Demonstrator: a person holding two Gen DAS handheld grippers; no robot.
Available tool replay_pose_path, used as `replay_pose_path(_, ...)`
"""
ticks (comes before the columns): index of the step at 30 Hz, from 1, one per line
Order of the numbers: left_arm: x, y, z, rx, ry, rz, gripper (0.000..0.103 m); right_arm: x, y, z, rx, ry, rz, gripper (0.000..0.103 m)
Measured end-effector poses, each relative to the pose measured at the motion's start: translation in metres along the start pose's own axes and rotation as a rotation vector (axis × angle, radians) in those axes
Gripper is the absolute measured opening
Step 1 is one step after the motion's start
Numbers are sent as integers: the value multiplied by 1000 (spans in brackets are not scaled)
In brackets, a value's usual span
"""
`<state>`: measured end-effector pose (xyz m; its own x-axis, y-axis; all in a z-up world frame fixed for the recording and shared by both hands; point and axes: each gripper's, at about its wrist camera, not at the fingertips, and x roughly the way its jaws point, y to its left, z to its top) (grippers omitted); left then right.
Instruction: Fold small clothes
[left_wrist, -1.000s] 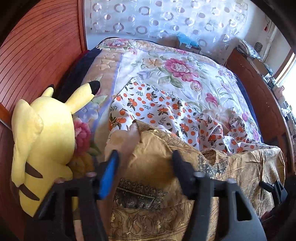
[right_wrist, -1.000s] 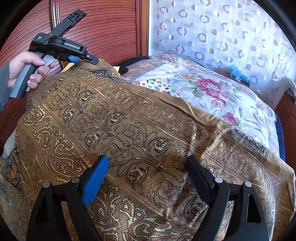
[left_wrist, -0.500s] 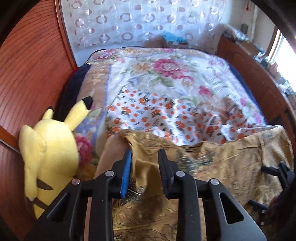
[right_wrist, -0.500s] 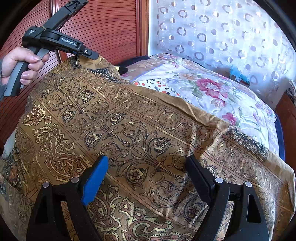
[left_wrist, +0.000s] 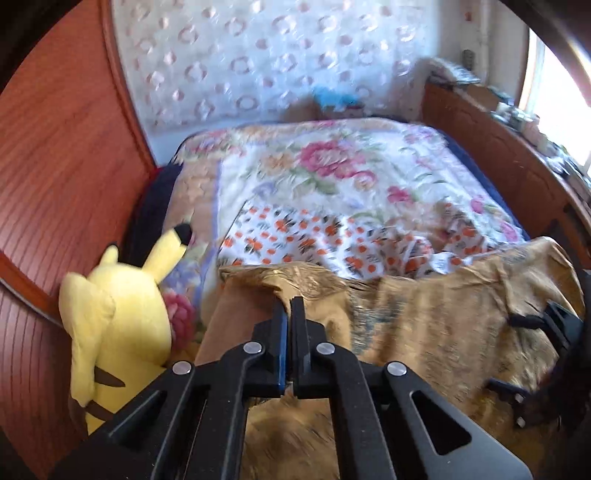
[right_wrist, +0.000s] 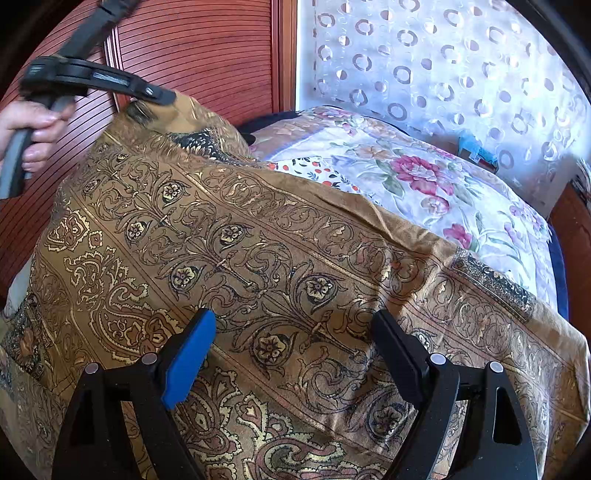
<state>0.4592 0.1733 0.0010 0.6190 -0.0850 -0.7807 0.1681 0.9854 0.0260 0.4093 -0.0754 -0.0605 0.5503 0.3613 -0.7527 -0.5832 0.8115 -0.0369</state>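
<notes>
1. Left gripper (left_wrist: 287, 306) is pinched tight on a corner of the gold paisley cloth (right_wrist: 258, 258), up at 10 o'clock in the right wrist view, and its jaws have just been closing onto that corner. The bite looks small, only the very edge, so if the hand (right_wrist: 29, 133) pulls hard the corner could slide right out.
2. Right gripper (right_wrist: 291, 325) has its jaws wide apart, hanging low over the middle of the cloth, gripping nothing. With just one corner held, the fold probably goes crooked and the rest drags or bunches.
3. The cloth is spread over the near end of the bed, partly on top of an orange-dotted white garment (left_wrist: 332, 240) lying on the floral bedspread (left_wrist: 332, 173). Lifting could snag that one and haul it along.
4. The yellow Pikachu plush (left_wrist: 118, 325) sits at 9 o'clock in the left wrist view, just beside the lifted corner. A swing that way could easily knock it over.
</notes>
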Motion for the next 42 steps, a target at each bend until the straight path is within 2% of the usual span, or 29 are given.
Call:
replay_pose_path(4,-37,-16,-16,16,-59,-53,2,0,-1,0,-1,0,1,88)
replay_pose_path(7,-61,-30,-44,19,-78,-98,2,0,-1,0,-1,0,2,88)
replay_pose_path(12,-66,-35,-91,-20,-48,-120,2,-4,-4,-1,13,-6,8,88)
replay_pose_path(16,-67,-36,-113,-36,-37,-130,2,-20,-14,1,45,-94,42,88)
replay_pose_path(19,-59,-33,-121,-52,-25,-131,2,-29,-17,18,29,-135,36,88)
replay_pose_path(20,-56,-32,-123,-56,-24,-123,2,-30,-18,27,26,-142,65,88)
replay_pose_path(21,-53,-31,-126,-61,-23,-122,2,-29,-18,36,22,-135,107,87)
replay_pose_path(22,-51,-30,-127,-70,-23,-127,2,-25,-17,47,14,-123,158,81)
replay_pose_path(23,-48,-28,-128,-79,-23,-131,2,-21,-15,58,4,-115,185,79)
replay_pose_path(28,-38,-22,-135,-104,-16,-138,2,24,2,103,-72,-43,178,78)
replay_pose_path(30,-34,-19,-139,-117,-13,-146,2,47,2,114,-82,0,189,72)
replay_pose_path(32,-33,-18,-141,-122,-15,-151,2,66,-1,124,-61,40,214,68)
replay_pose_path(38,-36,-17,-141,-114,-22,-158,2,96,-14,152,9,109,382,59)
replay_pose_path(40,-36,-17,-140,-109,-20,-157,2,100,-13,154,10,133,408,55)
replay_pose_path(42,-37,-17,-140,-104,-20,-155,2,103,-15,155,6,141,390,52)
